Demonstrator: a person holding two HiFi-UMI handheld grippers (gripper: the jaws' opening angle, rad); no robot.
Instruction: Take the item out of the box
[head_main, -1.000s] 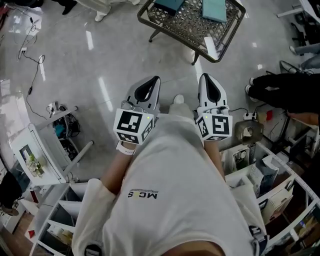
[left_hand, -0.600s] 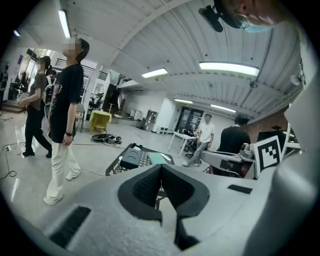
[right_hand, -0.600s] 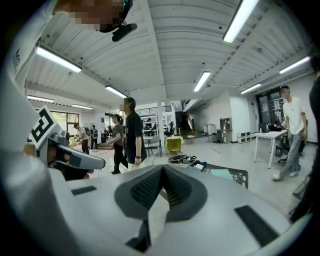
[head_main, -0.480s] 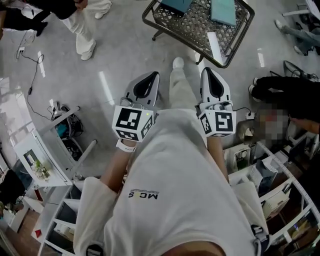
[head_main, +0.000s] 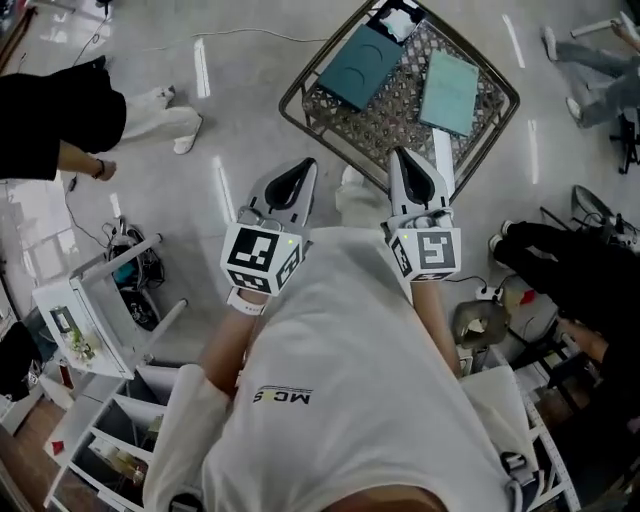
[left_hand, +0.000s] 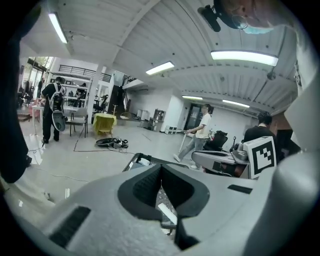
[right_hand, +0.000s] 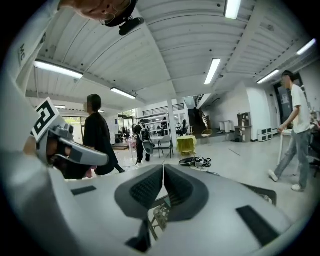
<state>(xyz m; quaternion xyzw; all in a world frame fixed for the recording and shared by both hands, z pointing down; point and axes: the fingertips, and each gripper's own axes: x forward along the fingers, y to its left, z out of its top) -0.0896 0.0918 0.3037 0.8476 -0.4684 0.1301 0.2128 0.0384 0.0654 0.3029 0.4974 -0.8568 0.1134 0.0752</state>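
The person has walked forward: a second ago the mesh surface (head_main: 390, 125) sat at the far top of the head view, partly cut off, and now nearly its whole top is in sight, drawn close to both arms. That puts the work almost within reach, though nothing on it has been touched yet.

Two flat boxes lie on the mesh, well apart from the tongs: a dark teal box (head_main: 360, 65) toward the far left and a pale teal box (head_main: 448, 92) to its right, with a white strip (head_main: 443, 160) at the near rim. Both boxes look closed (which one holds the item I can't tell from here), and no item is visible outside them.

The left tongs (head_main: 306, 165) hang over the floor (head_main: 230, 80) just short of the near rim, their pads pressed together at the tip with nothing between them; through the gap below the pads only mesh and the strip show. The right tongs (head_main: 402, 157) point at the rim beside the strip, likewise closed and empty.

A bystander (head_main: 50, 120) in black now stands at the left, clear of the path. I'd judge the approach nearly done; opening a box comes next.
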